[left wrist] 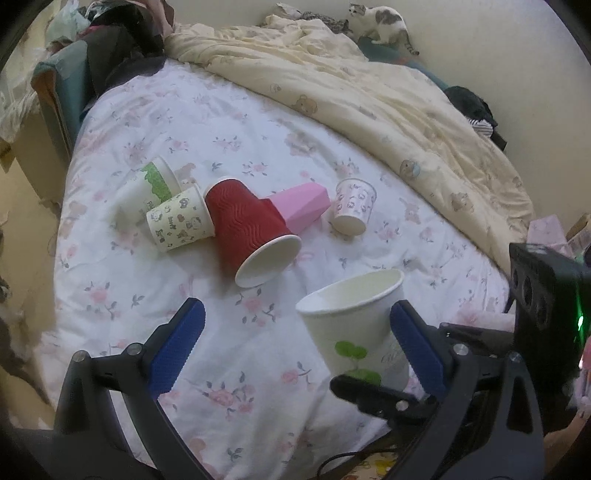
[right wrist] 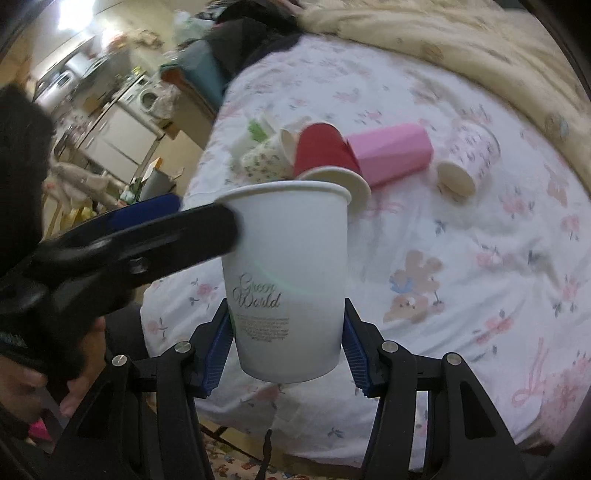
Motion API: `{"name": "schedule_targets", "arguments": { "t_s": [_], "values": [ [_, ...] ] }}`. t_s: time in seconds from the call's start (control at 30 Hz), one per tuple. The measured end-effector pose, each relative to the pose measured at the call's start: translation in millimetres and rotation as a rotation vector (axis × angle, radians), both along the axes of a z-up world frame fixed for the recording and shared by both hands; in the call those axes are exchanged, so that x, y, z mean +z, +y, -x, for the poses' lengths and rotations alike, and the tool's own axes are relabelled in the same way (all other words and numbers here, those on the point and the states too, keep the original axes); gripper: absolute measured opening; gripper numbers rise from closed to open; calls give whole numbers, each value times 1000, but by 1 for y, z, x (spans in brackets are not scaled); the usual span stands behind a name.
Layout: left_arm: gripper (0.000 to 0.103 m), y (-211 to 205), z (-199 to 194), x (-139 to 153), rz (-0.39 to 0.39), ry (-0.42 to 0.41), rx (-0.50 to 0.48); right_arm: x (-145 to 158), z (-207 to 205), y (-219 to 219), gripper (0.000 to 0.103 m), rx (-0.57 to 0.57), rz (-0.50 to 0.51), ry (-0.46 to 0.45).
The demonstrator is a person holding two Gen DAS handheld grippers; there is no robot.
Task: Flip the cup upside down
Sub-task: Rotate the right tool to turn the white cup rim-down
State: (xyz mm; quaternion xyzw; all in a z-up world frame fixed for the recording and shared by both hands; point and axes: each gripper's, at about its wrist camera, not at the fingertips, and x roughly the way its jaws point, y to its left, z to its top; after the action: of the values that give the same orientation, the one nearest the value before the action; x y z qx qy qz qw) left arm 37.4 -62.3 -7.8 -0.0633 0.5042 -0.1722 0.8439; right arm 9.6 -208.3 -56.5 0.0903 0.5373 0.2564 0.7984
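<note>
My right gripper [right wrist: 286,354] clamped the white paper cup [right wrist: 288,280] low, mouth up, axis upright, my left gripper [left wrist: 295,332] wide open beside it

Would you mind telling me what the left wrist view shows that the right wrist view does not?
Only the left wrist view shows the cat by the wall and the open left gripper. Only the right wrist view shows the "Green World" lettering and the kitchen area. Both show the white cup held mouth-up by the right gripper, and the red cup lying on the bed.
</note>
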Motion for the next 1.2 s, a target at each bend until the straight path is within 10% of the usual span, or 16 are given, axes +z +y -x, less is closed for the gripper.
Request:
{"name": "schedule_targets", "arguments": {
  "t_s": [1.2],
  "values": [
    [99, 19, -7, -24, -76, 74, 92, 8, 11, 2, 56, 21, 45, -42]
  ]
}}
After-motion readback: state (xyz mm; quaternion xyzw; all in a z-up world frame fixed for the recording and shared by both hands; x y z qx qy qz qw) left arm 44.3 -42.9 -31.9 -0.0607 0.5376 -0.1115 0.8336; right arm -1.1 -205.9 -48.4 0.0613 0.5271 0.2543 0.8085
